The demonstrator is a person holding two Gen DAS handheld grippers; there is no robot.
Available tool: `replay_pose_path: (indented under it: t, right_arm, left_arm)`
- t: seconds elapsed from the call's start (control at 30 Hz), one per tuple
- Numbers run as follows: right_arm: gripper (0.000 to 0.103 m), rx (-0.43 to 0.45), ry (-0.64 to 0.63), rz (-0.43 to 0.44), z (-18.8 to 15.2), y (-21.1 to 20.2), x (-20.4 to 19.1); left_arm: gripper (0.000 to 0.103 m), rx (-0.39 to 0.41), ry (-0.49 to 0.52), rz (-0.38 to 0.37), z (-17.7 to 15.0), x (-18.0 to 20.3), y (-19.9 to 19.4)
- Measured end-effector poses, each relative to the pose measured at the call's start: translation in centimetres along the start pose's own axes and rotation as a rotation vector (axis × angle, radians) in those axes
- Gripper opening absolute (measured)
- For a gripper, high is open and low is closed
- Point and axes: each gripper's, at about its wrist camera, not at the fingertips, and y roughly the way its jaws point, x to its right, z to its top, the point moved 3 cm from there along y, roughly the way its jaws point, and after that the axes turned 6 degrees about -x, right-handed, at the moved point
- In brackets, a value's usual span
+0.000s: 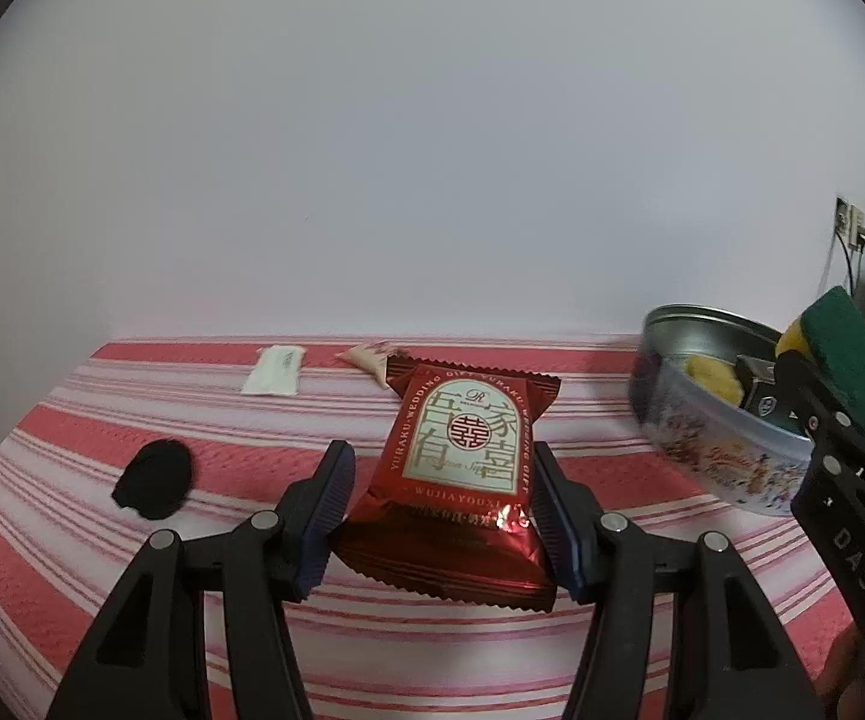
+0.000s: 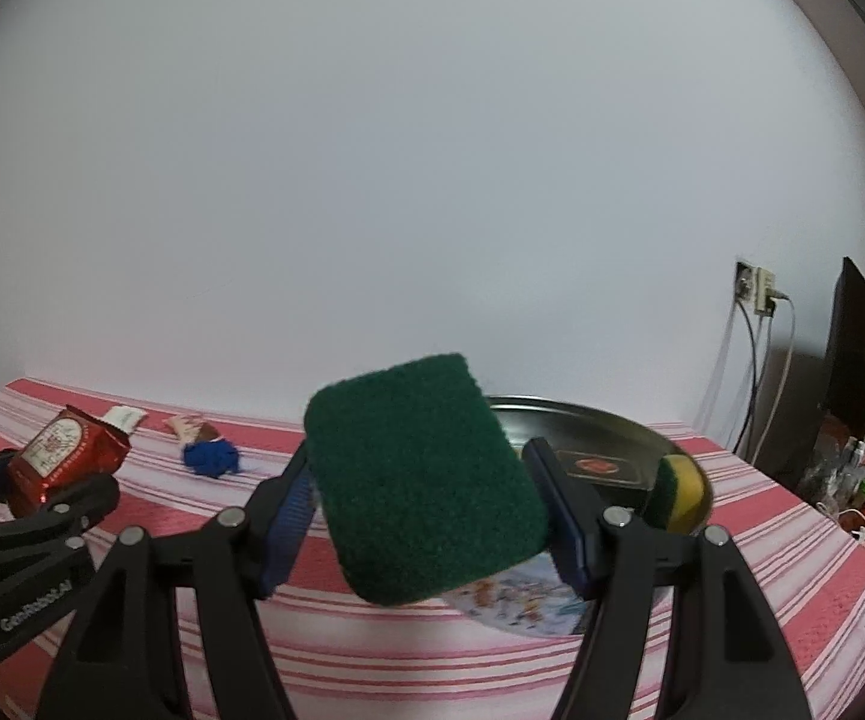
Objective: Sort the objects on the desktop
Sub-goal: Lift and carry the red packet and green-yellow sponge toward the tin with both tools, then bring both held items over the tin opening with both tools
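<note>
Red packet [image 1: 462, 468] we see pinched by the left gripper [image 1: 441, 510]; the right gripper [image 2: 426, 480] clamps a green sponge [image 2: 420, 480]; only its view shows blue yarn [image 2: 212, 459].

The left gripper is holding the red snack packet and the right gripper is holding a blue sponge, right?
Almost. The left gripper does hold the red snack packet, but the sponge in the right gripper is green on its scrubby face, not blue. The right wrist view shows it.
</note>
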Motion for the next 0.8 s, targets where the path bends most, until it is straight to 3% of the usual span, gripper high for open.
replay_pose_path:
  t: [0.8]
  right_arm:
    - [0.068,0.045,0.176,-0.261,1.8,3.2,14.9]
  left_arm:
    - [0.06,0.06,0.12,-0.145,3.8,11.9,-0.9]
